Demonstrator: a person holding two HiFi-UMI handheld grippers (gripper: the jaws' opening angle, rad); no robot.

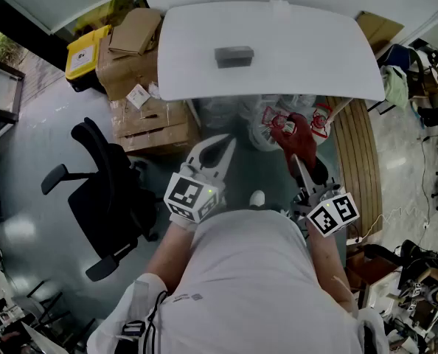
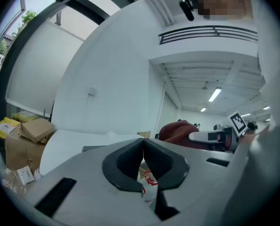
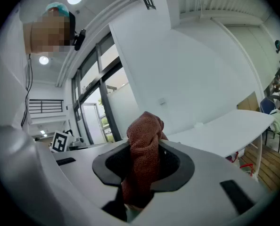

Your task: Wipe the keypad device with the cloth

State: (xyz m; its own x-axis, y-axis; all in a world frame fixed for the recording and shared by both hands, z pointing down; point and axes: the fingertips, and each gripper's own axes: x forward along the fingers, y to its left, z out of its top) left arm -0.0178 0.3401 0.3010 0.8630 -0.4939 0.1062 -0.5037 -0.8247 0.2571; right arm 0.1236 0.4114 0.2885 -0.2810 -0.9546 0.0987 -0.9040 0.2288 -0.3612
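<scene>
While wiping has not yet begun | left tongs (image 1: 225, 144), lower centre-left: pinched together, empty | keypad (image 1: 234, 55), upper centre on tabletop (image 1: 315, 57), untouched | right tongs (image 1: 300, 169), lower centre-right: clamped on cloth (image 1: 296, 133) | next: reach forward, lay cloth flat, steady keypad with left tongs.

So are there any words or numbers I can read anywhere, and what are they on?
None can be read.
Plastic bags under the table: red print, too blurred.
Label on a cardboard box: too small.
Marker cubes on the left gripper and right gripper: square patterns only, no words.
Keypad device: nothing legible.
</scene>
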